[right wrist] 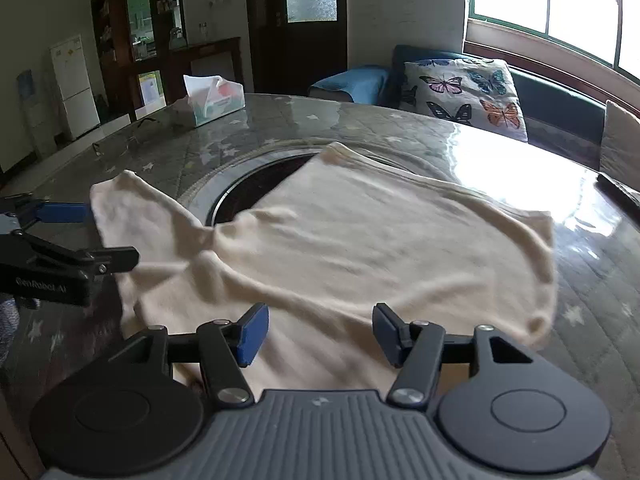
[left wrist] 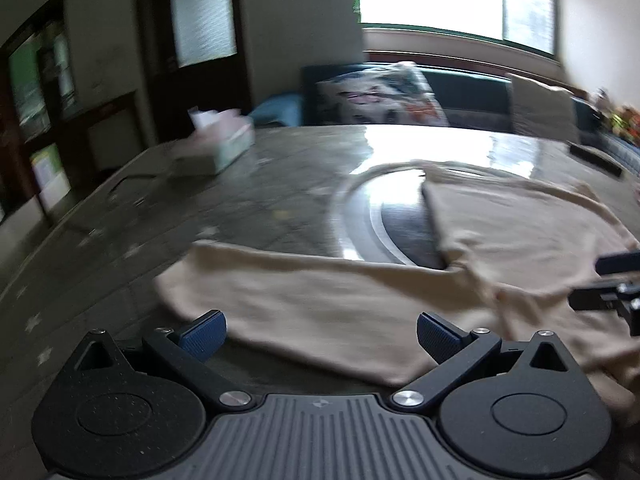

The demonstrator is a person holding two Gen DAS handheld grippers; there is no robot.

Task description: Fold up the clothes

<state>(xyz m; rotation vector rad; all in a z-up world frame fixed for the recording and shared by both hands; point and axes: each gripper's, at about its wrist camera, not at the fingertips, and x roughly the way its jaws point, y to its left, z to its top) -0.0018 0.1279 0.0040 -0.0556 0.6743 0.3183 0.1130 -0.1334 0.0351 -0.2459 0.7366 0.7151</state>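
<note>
While the left wrist view is blurred and cuts the cream shirt (left wrist: 500, 232) off at its right edge, the right wrist view shows the whole garment (right wrist: 340, 240) spread over the glass table (right wrist: 520, 168) at centre frame, covering part of the round inset (right wrist: 256, 184). The right gripper (right wrist: 316, 332) stands with jaws apart and empty just above the shirt's near hem, and the left gripper (left wrist: 320, 332), also wide apart and holding nothing, hovers at the sleeve in the lower left.

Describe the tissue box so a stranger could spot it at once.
Start at the large glossy table; beyond the cream garment, near the far left edge, sits the tissue box. It is the only boxy thing there, with a white tissue poking from its top.
</note>
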